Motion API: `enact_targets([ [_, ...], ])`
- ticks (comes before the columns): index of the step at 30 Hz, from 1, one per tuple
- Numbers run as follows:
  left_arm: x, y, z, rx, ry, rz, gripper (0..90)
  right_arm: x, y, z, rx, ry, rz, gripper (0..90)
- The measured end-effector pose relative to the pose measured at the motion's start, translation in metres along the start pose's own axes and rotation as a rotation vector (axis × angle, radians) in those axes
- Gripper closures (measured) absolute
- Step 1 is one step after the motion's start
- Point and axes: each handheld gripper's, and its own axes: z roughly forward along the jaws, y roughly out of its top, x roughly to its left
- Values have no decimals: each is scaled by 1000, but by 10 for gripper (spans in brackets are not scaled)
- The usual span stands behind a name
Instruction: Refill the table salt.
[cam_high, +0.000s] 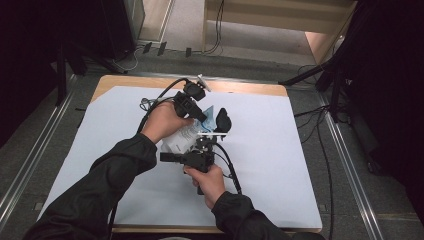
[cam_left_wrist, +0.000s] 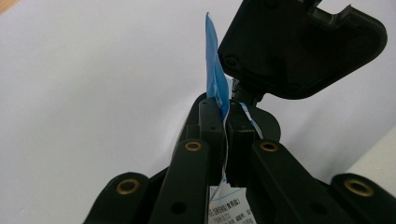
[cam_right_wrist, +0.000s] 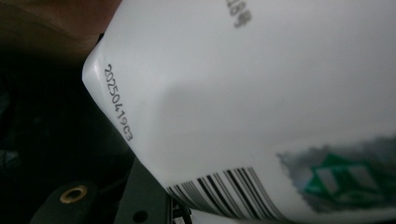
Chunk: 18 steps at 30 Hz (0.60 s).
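Pinching, left claw (cam_left_wrist: 227, 123): clenched on the blue top edge of a white pouch (cam_high: 186, 135); in the left gripper view the thin blue film stands upright between the two black jaws, which press flat against it.
Right claw (cam_high: 216, 131): grasping the same pouch lower down; in the right gripper view the white body lies right against the camera, with a barcode, a printed date code and a blurred green mark on it.
Pouch position: held above the middle of the desk, between the two claws, blue end pointing away from the person.
Left hand (cam_high: 162, 121): wrapped around its gripper, at the far left side of the pouch.
Right hand (cam_high: 207, 182): closer to the person, gripping its handle just below the pouch.
Cables: trail from both grippers across the white sheet (cam_high: 275, 150).
Desk (cam_high: 240, 88): wooden rim showing at the far edge, white sheet covering most of it.
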Motion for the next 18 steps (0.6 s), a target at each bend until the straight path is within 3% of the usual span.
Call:
enact_targets([
  [12, 0, 1, -2, 5, -1, 11, 892, 0, 0, 1, -8, 3, -11, 677],
  [18, 3, -5, -1, -33, -8, -3, 886, 0, -2, 2, 10, -48, -47, 669],
])
